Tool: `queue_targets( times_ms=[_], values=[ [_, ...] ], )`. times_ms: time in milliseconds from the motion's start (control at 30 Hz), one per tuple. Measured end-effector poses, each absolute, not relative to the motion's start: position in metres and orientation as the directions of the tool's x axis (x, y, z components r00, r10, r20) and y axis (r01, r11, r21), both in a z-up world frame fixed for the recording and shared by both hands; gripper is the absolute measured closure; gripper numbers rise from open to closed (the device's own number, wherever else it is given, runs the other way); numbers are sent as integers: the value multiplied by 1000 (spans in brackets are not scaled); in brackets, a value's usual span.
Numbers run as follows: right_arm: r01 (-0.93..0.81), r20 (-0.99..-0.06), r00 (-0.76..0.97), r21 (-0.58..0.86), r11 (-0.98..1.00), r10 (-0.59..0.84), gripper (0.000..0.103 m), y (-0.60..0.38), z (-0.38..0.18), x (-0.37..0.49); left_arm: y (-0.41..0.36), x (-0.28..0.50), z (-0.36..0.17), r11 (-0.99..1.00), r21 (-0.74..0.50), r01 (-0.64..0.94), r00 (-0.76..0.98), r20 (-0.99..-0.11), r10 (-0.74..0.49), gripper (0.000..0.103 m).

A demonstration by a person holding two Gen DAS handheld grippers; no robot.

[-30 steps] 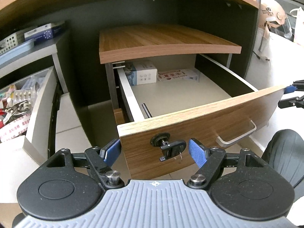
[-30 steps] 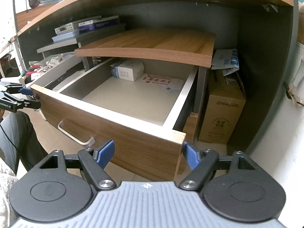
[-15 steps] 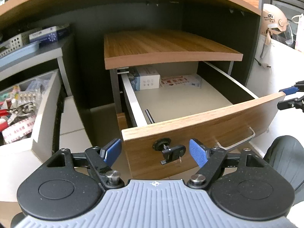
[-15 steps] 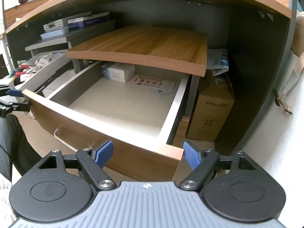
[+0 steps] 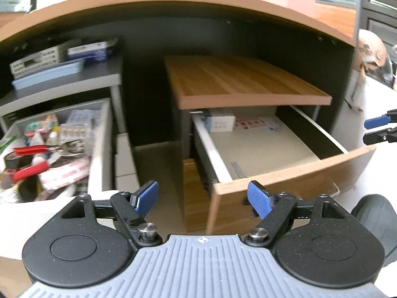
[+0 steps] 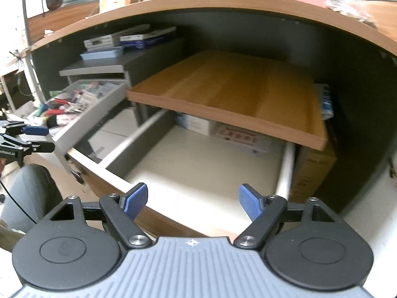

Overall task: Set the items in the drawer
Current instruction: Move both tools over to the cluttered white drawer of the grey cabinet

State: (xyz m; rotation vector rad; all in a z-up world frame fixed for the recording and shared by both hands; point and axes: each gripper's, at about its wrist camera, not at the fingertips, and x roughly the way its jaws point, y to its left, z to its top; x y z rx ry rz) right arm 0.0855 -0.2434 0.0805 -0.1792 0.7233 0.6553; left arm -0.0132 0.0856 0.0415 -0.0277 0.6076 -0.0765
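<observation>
Under a wooden bench, a wood-fronted drawer (image 5: 292, 168) stands pulled out, with a white box (image 5: 219, 123) and flat packets (image 6: 238, 135) at its back. The left gripper (image 5: 203, 197) and right gripper (image 6: 192, 202) hover before it, fingers spread wide, holding nothing.

The left gripper (image 5: 203, 197) has its 2 blue-padded fingers (image 5: 258, 199) spread wide, nothing between them. The right gripper (image 6: 193, 200) is likewise spread wide and holds nothing. A dark-clothed knee (image 5: 372, 211) shows at the lower right.
</observation>
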Motion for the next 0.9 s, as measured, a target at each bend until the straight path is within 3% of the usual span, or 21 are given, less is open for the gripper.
queue_targets(
  times_ms=[300, 667, 900],
  values=[
    [-698, -690, 448, 127, 704, 569, 26, -162, 94, 100, 166, -28, 58, 986, -153, -60, 788, -614, -48, 21],
    [-803, -697, 307, 175, 570, 648, 38, -42, 107, 110, 267, -47, 79, 973, -144, -182, 777, -628, 52, 22],
    [-840, -708, 228, 203, 503, 668, 44, 28, 109, 108, 337, -46, 76, 943, -200, -267, 739, -671, 67, 22]
  ],
)
